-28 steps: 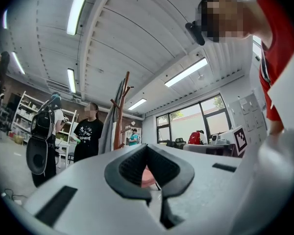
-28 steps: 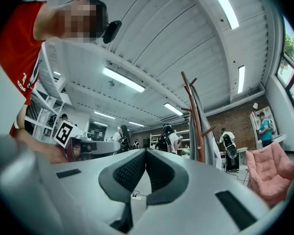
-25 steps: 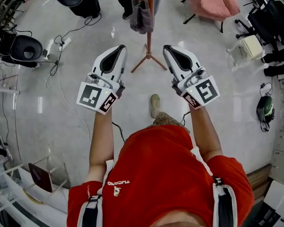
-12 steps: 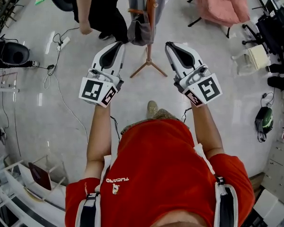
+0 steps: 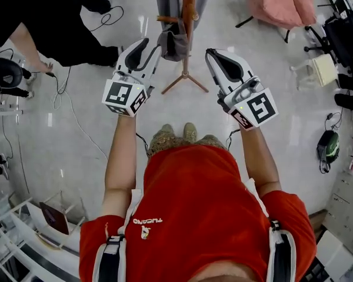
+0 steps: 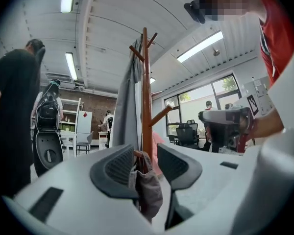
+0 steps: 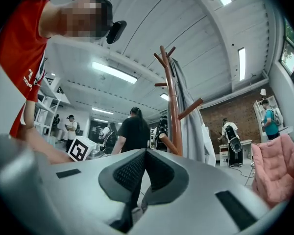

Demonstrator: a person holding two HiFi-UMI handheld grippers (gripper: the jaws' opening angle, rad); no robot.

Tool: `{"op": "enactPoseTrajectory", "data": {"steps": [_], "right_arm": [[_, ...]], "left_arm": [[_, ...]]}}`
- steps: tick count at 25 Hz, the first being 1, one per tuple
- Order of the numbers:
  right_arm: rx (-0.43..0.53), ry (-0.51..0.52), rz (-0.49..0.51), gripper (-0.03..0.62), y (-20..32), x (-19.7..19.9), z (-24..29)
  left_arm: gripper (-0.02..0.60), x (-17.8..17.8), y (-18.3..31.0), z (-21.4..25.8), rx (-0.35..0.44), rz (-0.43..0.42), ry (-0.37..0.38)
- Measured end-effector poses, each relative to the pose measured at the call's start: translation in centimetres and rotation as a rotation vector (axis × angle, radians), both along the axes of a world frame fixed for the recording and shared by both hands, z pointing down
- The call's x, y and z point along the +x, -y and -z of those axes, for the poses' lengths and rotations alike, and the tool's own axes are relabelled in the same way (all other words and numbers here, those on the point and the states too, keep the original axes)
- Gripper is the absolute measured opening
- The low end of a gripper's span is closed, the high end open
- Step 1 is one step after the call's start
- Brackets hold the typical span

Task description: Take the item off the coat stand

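Fingers [image 6: 115, 168] on the left gripper [image 6: 146, 153] are opening up, with the grey bag [image 6: 148, 192] between them but not pinched yet. The right gripper [image 7: 143, 153] is closed on nothing. A second ago the left was shut and hanging back. Now it's up at the coat stand [image 6: 146, 77], mid-frame, where the bag hangs off a low peg, so a grab looks next.

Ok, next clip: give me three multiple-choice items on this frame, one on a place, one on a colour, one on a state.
1. Where does the bag hang?
A. on a low peg of the stand
B. on a door handle
C. on the floor

2. What colour is the chair?
A. blue
B. pink
C. green

3. How do the right gripper's jaws stand?
A. wide apart
B. shut on the bag
C. together, nothing between

Key: 1 A, the left gripper view shows it hanging from the peg beside the pole; 2 B, the head view shows it pink at top right; 3 C, the pads meet at the tips in the right gripper view.
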State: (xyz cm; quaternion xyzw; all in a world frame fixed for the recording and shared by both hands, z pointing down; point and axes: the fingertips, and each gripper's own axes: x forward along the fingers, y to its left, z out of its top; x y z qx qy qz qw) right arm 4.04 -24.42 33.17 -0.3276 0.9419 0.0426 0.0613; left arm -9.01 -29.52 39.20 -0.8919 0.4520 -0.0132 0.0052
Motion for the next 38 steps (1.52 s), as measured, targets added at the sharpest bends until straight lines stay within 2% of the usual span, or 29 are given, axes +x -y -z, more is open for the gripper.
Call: {"op": "enactPoseTrajectory", "data": {"steps": [8,13,16,20,23,25,38], "right_arm": [[-0.017,-0.036,-0.092,0.025,2.2,-0.6,-0.6],[-0.032,-0.052,-0.149,0.025,3.1,-0.4,-0.7],[-0.045,-0.063,-0.181,0.025,3.4,0.1,-1.0],[-0.062,-0.069,-0.214,0.025,3.8,0.8,-1.8],[-0.073,-0.072,-0.225,0.025,3.7,0.7,-2.1],[-0.076,-0.073,-0.229,0.025,3.6,0.6,-2.2],[-0.067,-0.048,-0.214,0.025,3.1,0.4,-2.1]], "left_arm": [[0.192,0.8,5.4,-4.8,-0.068,-0.095,0.076],[0.196,1.8,8.0,-8.8,-0.134,-0.141,0.168],[0.196,1.9,9.0,-10.6,-0.167,-0.152,0.192],[0.180,2.2,10.0,-12.0,-0.186,-0.170,0.190],[0.073,2.2,10.1,-12.0,-0.188,-0.183,0.176],[0.033,2.1,10.1,-11.8,-0.192,-0.183,0.164],[0.020,0.7,10.2,-8.0,-0.156,-0.103,0.098]]}}
